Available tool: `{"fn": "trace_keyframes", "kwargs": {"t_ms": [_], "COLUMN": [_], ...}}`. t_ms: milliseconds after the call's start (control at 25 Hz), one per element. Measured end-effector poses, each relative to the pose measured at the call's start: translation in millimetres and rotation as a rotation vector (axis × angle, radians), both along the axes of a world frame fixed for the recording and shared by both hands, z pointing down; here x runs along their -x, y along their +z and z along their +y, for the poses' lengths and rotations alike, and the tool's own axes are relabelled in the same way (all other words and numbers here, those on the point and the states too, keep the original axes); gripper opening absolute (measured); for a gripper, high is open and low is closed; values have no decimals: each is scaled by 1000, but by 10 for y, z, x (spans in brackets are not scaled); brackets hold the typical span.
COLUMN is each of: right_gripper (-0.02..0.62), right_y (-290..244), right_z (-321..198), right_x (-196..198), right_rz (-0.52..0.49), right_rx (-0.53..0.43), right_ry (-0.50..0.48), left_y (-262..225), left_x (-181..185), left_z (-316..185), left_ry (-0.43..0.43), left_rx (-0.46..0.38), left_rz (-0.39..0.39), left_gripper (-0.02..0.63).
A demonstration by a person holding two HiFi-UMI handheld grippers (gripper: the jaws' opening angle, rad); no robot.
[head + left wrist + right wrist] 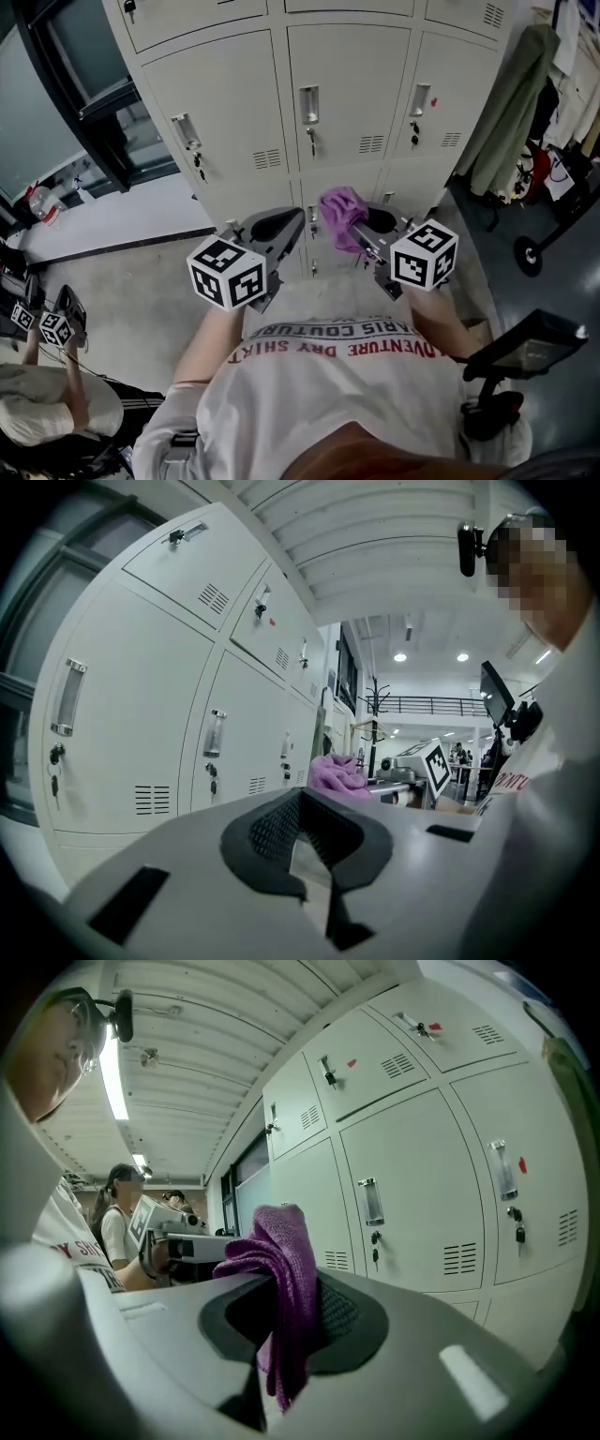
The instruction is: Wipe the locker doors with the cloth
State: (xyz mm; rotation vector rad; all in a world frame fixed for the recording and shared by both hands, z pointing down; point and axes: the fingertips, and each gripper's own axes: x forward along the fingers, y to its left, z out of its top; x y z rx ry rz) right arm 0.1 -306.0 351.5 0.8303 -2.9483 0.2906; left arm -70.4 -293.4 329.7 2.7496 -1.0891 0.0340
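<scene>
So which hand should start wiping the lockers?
The right. The right gripper is shut on the cloth, close in front of the locker doors; the left gripper holds nothing.

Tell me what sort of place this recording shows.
Likely a locker area beside an open workshop hall: a bank of grey lockers, coats hanging nearby, and a railed mezzanine under ceiling lights.

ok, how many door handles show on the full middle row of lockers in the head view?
3: the left door's handle, the centre door's handle and the right door's handle. More may be hidden in the row below.
</scene>
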Motion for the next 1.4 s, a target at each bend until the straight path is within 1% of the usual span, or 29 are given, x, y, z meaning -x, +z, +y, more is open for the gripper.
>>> {"fn": "trace_keyframes", "kwargs": {"t_ms": [240, 360, 480, 640, 800, 880, 960, 1080, 1240, 1400], "right_gripper": [45, 45, 46, 46, 46, 46, 44, 44, 44, 46], "right_y": [23, -159, -608, -1259, -1854, -2078, -2213, -2268, -2135, -1992], "right_z": [-333, -523, -714, -982, -1218, -1350, -1493, -1732, -2119, -2385], "right_x": [0, -33, -46, 6, 125, 197, 296, 486, 695, 776], "right_rz": [-4, -41, -113, -166, -248, -272, -290, -297, -289, -283], "right_rx": [16, -16, -100, -231, -301, -325, -327, -316, -265, -231], "right_ry": [8, 18, 16, 31, 16, 10, 0, -1, 40, 92], "left_y": [-13, -28, -50, -5, -23, -54, -70, -66, -61, -61], "left_x": [13, 19, 45, 122, 223, 269, 317, 411, 583, 715], "left_z": [-308, -433, -529, -644, -745, -788, -832, -889, -955, -991], "left_ry": [0, -2, -6, -23, -45, -57, -67, -80, -117, -146], "left_rx": [4, 9, 13, 36, 43, 39, 37, 43, 47, 44], "left_rz": [4, 4, 3, 11, 12, 8, 1, -7, -13, -10], "left_gripper": [-1, -1, -1, -1, 0, -1, -1, -1, -2, -1]}}
